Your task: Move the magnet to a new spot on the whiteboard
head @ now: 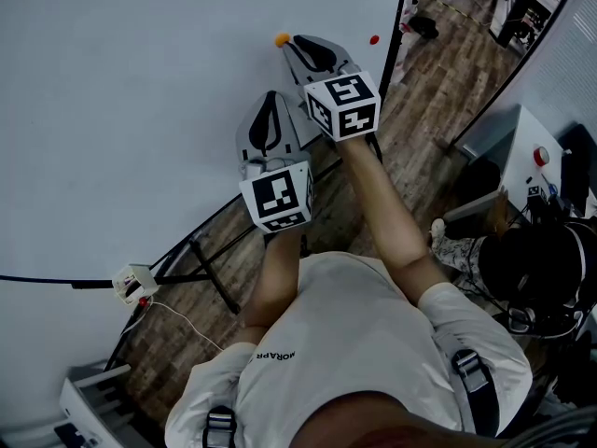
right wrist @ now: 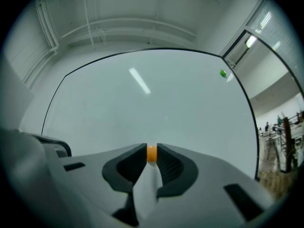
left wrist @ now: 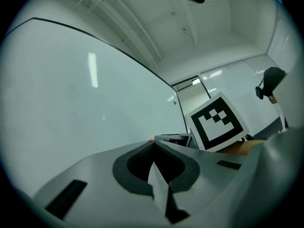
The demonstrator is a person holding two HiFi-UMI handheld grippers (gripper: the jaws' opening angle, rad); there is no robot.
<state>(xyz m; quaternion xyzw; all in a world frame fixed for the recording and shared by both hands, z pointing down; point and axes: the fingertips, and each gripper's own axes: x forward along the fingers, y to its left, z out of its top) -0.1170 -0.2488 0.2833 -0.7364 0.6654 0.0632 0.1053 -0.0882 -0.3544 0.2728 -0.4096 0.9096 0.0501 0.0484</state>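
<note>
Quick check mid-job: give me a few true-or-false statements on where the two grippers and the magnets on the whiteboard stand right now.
1. The right gripper has its jaws closed on the orange magnet. True.
2. The left gripper holds a magnet. False: its jaws are together with nothing between them.
3. A green magnet sits near the right edge of the whiteboard. True.
4. The orange magnet lies on the floor. False: it is up at the whiteboard, between the right gripper's jaws.
</note>
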